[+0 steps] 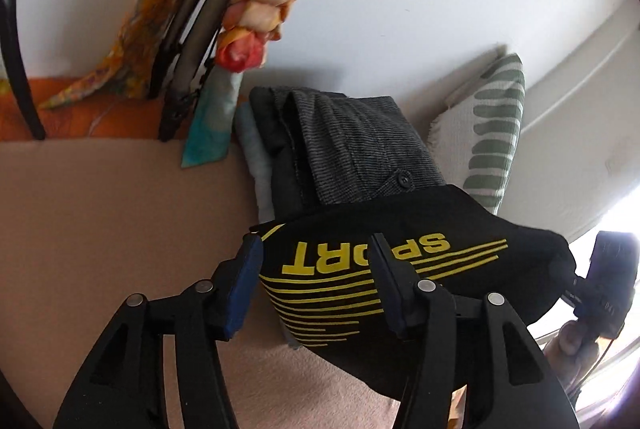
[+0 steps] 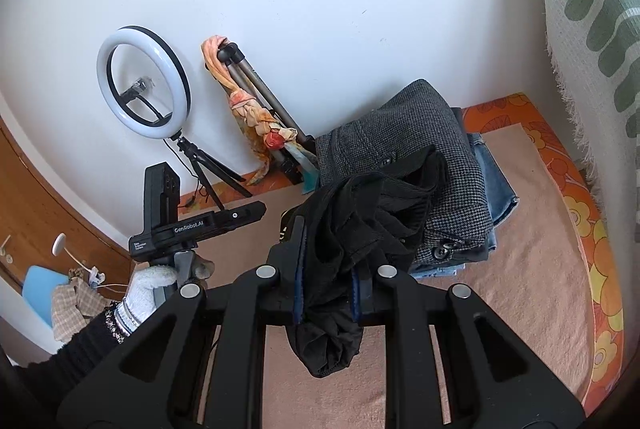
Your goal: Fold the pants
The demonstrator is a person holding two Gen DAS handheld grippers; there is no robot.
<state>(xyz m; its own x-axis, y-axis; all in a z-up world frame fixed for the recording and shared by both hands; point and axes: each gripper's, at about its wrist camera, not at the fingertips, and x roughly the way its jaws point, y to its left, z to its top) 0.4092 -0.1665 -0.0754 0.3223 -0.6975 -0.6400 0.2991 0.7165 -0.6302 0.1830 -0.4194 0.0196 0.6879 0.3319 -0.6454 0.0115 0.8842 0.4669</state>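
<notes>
Black pants [image 1: 460, 229] with yellow SPORT print drape over the front of a stack of folded clothes [image 1: 352, 145]. My left gripper [image 1: 316, 249] stands open above the printed part. Its left pad [image 1: 240, 289] sits just off the fabric's edge, and its right finger [image 1: 386, 277] lies over the cloth. In the right wrist view my right gripper [image 2: 332, 261] is shut on a bunched end of the black pants [image 2: 360, 213], which hangs below the jaws. A grey houndstooth garment [image 2: 420, 157] tops the stack, with jeans [image 2: 496, 185] underneath.
A pink mat [image 2: 520, 269] with an orange floral border [image 2: 580, 189] carries the stack. A green-striped cushion [image 2: 592, 9] leans at the right. A ring light [image 2: 144, 81] and a scarf-wrapped tripod [image 2: 248, 109] stand by the white wall. A gloved hand [image 2: 148, 289] holds the left gripper's housing [image 2: 200, 225].
</notes>
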